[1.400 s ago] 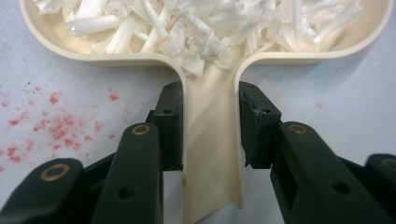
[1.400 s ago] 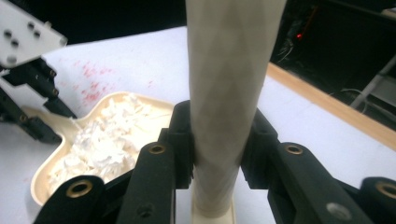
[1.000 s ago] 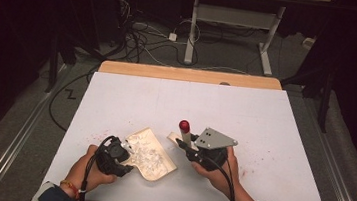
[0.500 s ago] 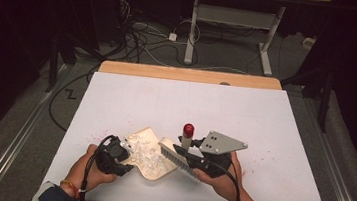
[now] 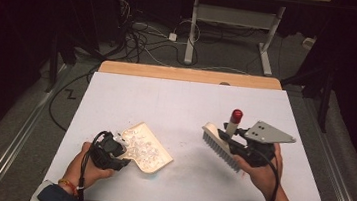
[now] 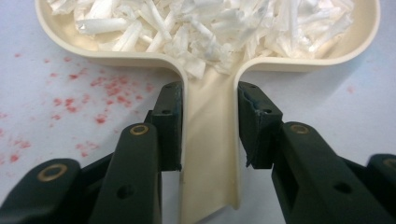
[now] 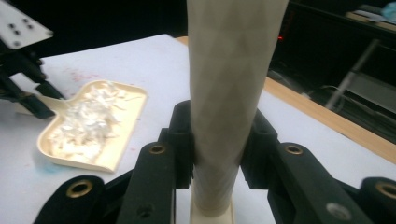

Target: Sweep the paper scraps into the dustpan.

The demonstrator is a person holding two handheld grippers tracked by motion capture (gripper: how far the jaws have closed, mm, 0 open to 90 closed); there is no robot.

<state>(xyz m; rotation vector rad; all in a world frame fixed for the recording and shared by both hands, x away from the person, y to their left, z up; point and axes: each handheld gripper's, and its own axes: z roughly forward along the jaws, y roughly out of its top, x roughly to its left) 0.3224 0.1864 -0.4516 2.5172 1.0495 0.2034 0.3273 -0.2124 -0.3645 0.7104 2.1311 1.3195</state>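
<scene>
**Dustpan full of paper bits, brush lifted aside**

I hold the dustpan [image 5: 147, 150] by its narrow handle with the left hand-held gripper [image 6: 209, 126]; the jaws pinch the handle on both sides, close to where it widens into the tray. The dustpan lies on the white surface [image 5: 176, 105], at the near left part. It is thin, stiff plastic and I judge it light. The shredded paper [image 6: 210, 28] inside is very light and loose, so a quick tilt or a draught could spill it. I think the handle is smooth and may slip, so a grip close to the tray is best.

The right hand-held gripper [image 7: 217, 140] is pressed on the round handle of the brush [image 5: 219, 146], which hangs above the surface, well apart from the dustpan. The handle is rigid and the bristles are soft.
</scene>
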